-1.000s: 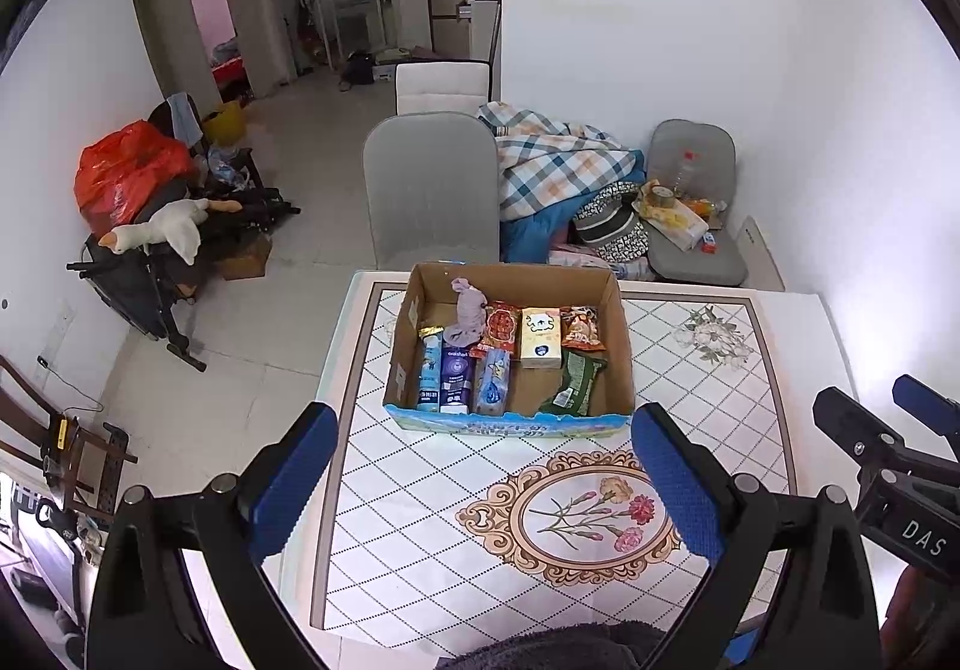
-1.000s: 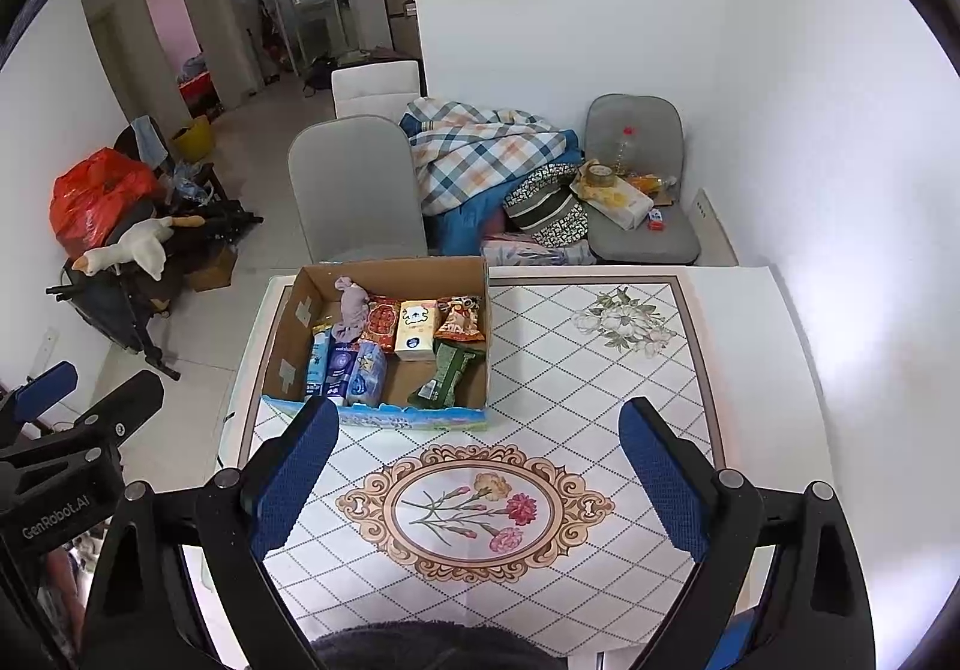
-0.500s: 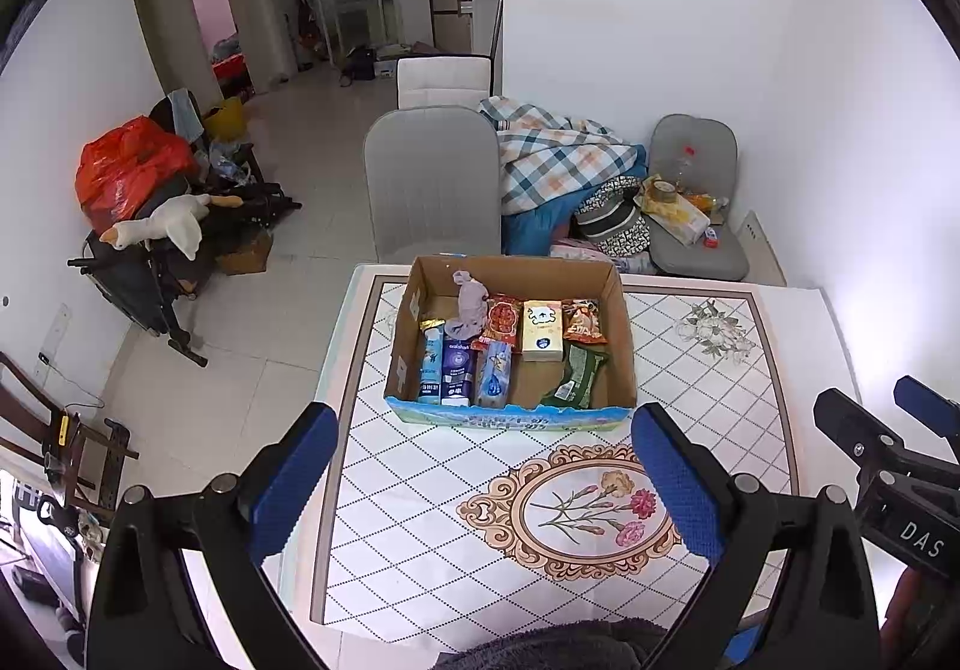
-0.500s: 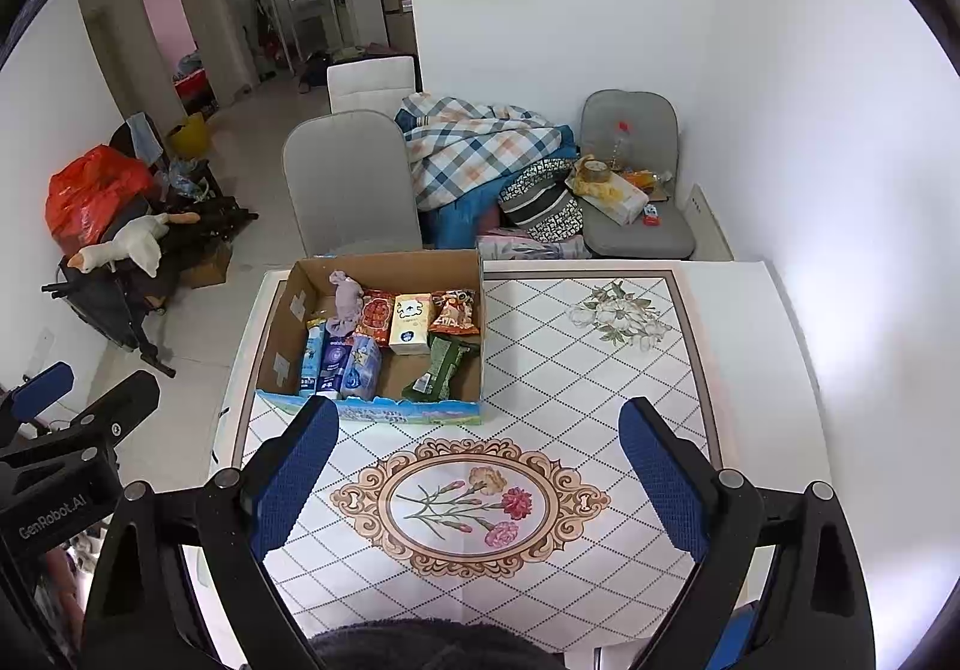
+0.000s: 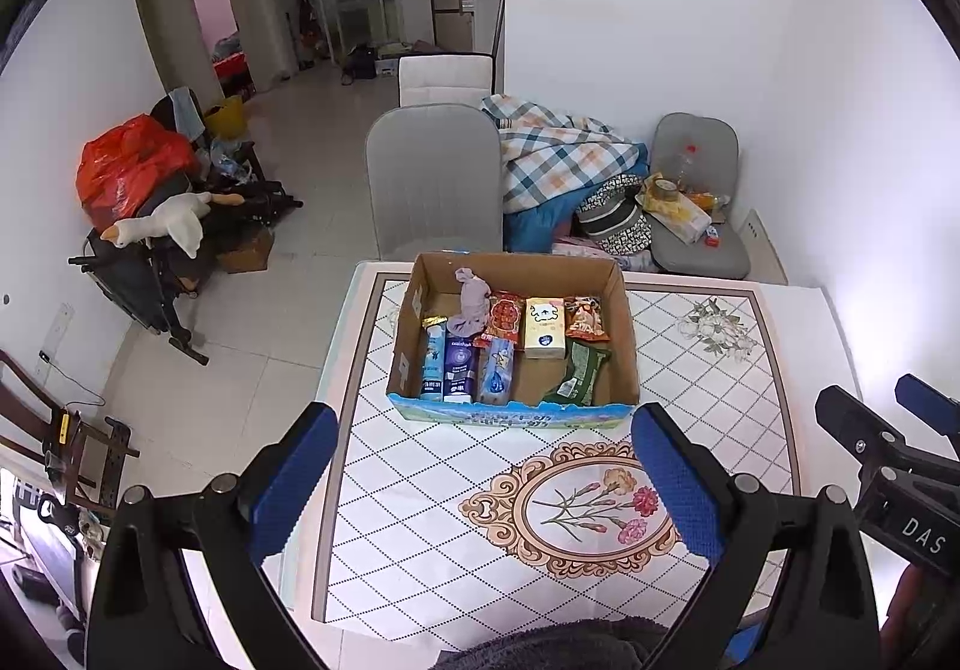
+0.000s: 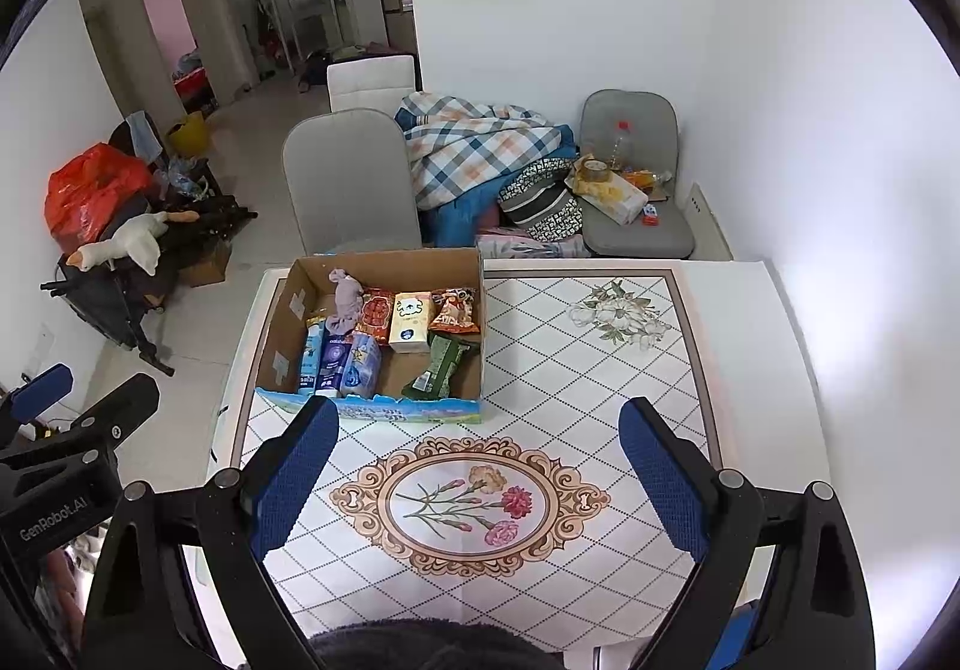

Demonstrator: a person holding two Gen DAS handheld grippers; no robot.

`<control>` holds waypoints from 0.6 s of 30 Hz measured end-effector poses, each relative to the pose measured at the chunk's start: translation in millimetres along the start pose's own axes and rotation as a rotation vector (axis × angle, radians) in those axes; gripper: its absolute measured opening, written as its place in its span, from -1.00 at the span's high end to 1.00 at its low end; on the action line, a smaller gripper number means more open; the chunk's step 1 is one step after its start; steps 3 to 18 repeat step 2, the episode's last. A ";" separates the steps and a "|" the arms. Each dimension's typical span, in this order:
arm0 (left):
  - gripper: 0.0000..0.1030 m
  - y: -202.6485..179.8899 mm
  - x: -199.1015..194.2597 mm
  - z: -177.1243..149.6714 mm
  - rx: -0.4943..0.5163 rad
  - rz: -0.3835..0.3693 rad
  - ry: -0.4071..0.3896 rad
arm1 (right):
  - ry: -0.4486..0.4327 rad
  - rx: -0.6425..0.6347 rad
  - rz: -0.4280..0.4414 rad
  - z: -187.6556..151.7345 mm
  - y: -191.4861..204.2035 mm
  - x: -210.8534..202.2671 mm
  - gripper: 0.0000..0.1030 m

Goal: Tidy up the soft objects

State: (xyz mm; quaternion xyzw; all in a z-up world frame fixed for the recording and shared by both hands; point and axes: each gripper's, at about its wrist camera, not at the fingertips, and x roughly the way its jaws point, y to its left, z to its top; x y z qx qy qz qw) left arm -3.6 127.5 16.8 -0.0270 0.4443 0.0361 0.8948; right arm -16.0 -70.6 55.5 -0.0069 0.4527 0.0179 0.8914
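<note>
In the box: soft packs and a limp grey cloth (image 5: 471, 298) lie in the cardboard box (image 5: 627, 352) on the tabletop (image 5: 420, 490).
Handling: likely light, squashy; pinch mid-body.
Tongs: left tongs (image 5: 483, 466) and right tongs (image 6: 477, 466) wide, empty.

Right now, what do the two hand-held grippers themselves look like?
Both match: the left hand-held gripper and the right hand-held gripper each have black angular frames with round silver pivot bolts and textured blue pads on the fingers. The right one's body reads "DAS" in white; the left one's reads "GenRobot.AI". No cables or sleeves show.
</note>
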 end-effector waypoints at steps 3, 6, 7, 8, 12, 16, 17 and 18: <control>-0.94 0.4 -0.6 -0.7 0.001 0.001 0.002 | -0.002 -0.002 -0.002 0.0 -0.1 -0.2 -0.87; -0.94 0.4 -0.6 -0.7 0.001 0.001 0.002 | -0.002 -0.002 -0.002 0.0 -0.1 -0.2 -0.87; -0.94 0.4 -0.6 -0.7 0.001 0.001 0.002 | -0.002 -0.002 -0.002 0.0 -0.1 -0.2 -0.87; -0.94 0.4 -0.6 -0.7 0.001 0.001 0.002 | -0.002 -0.002 -0.002 0.0 -0.1 -0.2 -0.87; -0.94 0.4 -0.6 -0.7 0.001 0.001 0.002 | -0.002 -0.002 -0.002 0.0 -0.1 -0.2 -0.87; -0.94 0.4 -0.6 -0.7 0.001 0.001 0.002 | -0.002 -0.002 -0.002 0.0 -0.1 -0.2 -0.87; -0.94 0.4 -0.6 -0.7 0.001 0.001 0.002 | -0.002 -0.002 -0.002 0.0 -0.1 -0.2 -0.87; -0.94 0.4 -0.6 -0.7 0.001 0.001 0.002 | -0.002 -0.002 -0.002 0.0 -0.1 -0.2 -0.87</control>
